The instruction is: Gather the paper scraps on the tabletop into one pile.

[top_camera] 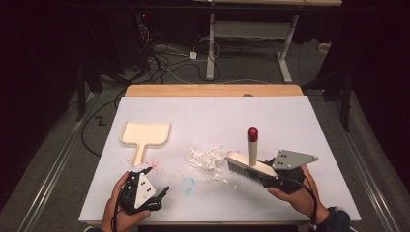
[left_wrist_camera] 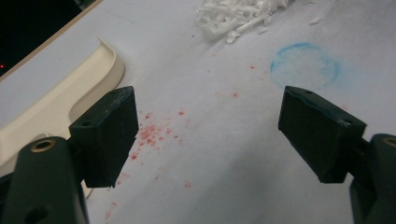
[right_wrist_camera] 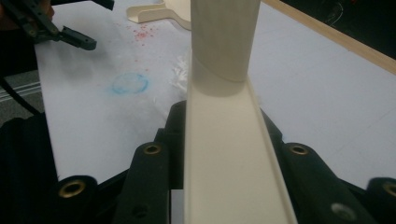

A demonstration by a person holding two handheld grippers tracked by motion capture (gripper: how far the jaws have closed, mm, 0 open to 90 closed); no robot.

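A cream brush (top_camera: 245, 164) with dark bristles and an upright handle topped by a red cap (top_camera: 252, 133) hangs just right of a pile of white paper scraps (top_camera: 205, 158). My right gripper (top_camera: 265, 177) is shut on the brush's right end. In the right gripper view its jaws clamp the cream brush back (right_wrist_camera: 224, 154) on both sides. A cream dustpan (top_camera: 145, 133) lies at the left with its handle towards me. My left gripper (top_camera: 155, 180) rests open near the front edge, right of that handle. Between its fingers (left_wrist_camera: 107, 135) is bare table.
The white table sheet (top_camera: 217, 116) carries a faint blue ring (top_camera: 188, 183) and red specks (left_wrist_camera: 149, 133) near the dustpan handle. A wooden edge (top_camera: 212, 90) runs along the far side. Cables and a desk frame (top_camera: 211, 46) stand on the floor beyond.
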